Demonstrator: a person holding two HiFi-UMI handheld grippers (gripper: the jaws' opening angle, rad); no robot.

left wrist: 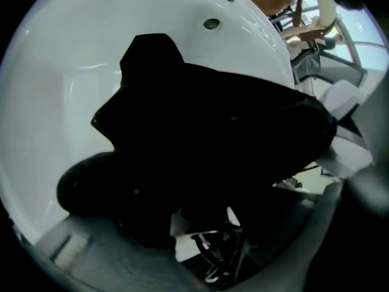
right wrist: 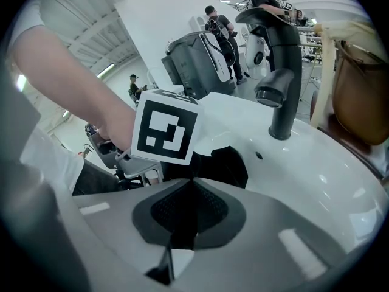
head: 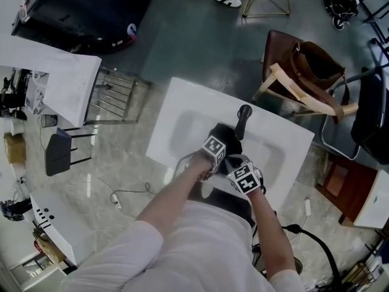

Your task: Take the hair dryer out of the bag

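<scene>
A black bag lies in the white basin, just in front of the black faucet. No hair dryer shows; the bag bulges and hides its contents. My left gripper reaches into the basin, its jaws set wide around the bag, which fills the gap between them. In the left gripper view the left gripper is mostly covered by the dark fabric. My right gripper is at the near rim, shut on a fold of the bag's edge; the right gripper has fabric running between its pads.
The faucet stands at the basin's far rim. A brown bag sits on a wooden chair to the right. A black stool and a loose cable are on the floor at left. People stand far behind.
</scene>
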